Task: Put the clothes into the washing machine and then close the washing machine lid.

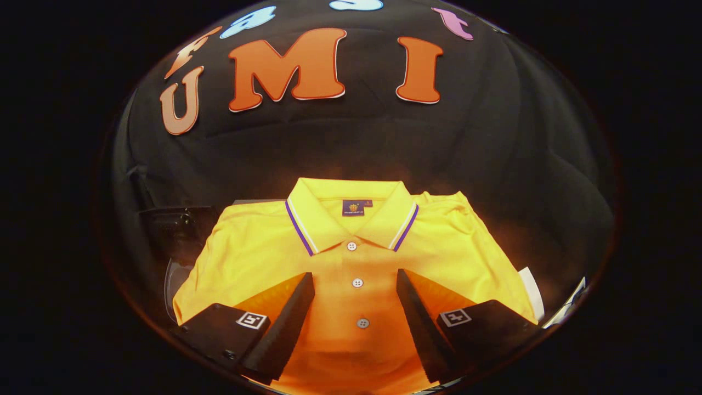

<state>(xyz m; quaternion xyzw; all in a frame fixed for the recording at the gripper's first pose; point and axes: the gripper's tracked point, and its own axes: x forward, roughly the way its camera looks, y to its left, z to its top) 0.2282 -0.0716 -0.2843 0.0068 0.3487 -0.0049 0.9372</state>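
A folded yellow polo shirt (351, 258) lies flat just ahead of and beneath my gripper (355, 277). Its collar has purple and white stripes, and three white buttons run down the placket. The two fingers stand open, one on each side of the placket, with the lower buttons in the gap between them. I cannot tell whether the fingertips touch the cloth. Nothing is held between the fingers.
To the left of the shirt, a dark glossy object (175, 230) and a clear curved edge (174, 280) peek out. A white surface (533, 291) shows at the shirt's right edge. The black cloth wall (362, 148) stands close behind the shirt.
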